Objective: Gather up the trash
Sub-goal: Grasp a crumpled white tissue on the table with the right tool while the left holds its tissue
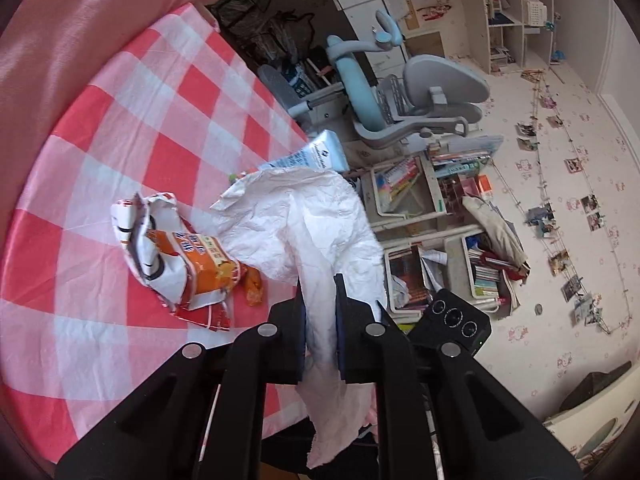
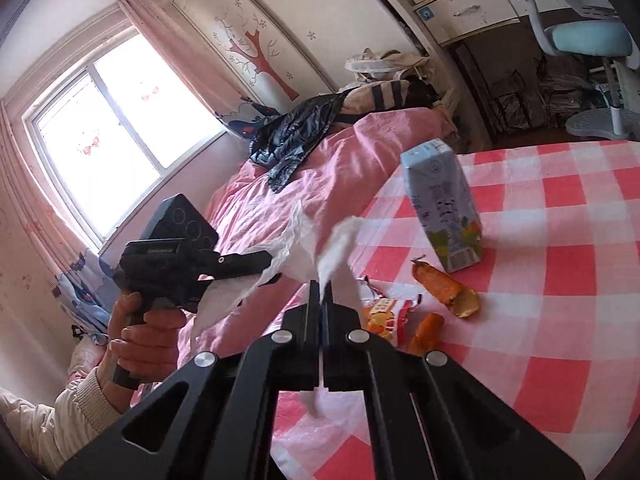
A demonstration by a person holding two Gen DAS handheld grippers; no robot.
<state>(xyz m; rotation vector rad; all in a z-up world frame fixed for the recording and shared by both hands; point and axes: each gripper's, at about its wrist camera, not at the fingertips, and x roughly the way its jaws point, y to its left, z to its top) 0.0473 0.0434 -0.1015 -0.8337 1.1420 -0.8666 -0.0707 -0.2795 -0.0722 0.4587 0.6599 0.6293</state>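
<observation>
Left wrist view. My left gripper (image 1: 320, 300) is clenched on a fold of the white plastic bag (image 1: 296, 220); the film passes between the 2 fingers and hangs out below them. The rest of the bag billows forward over the edge of the red-and-white checked sheet (image 1: 132, 128). Its mouth is not clearly spread from this angle. Just left of the bag lies a crumpled orange snack wrapper (image 1: 180, 260), touching or nearly touching the bag's lower fold, with a small orange scrap (image 1: 253, 286) beside it. Behind the bag a pale blue carton (image 1: 316, 154) shows only in part. The right unit's black body (image 1: 456, 320) sits close on the right.

Right wrist view. My right gripper (image 2: 322, 292) is closed tight on a thin strip of the same bag (image 2: 336, 248), which stands up blurred above the fingertips. The left gripper (image 2: 256, 268) appears at the left, held in a hand (image 2: 140, 320), with bag film in its fingers. On the sheet (image 2: 560, 280) sit the carton (image 2: 444, 208), upright and tilted, 2 orange peel-like pieces (image 2: 452, 288), (image 2: 426, 332) and the wrapper (image 2: 384, 314), partly hidden behind my fingers.

Progress, as I judge it: early. Both grippers are spent on holding the bag, so it looks like the opening step. No trash is visibly inside; carton, wrapper and peels all lie loose on the bed. Everything remains to be collected, and 1 gripper must let go of the bag first.
</observation>
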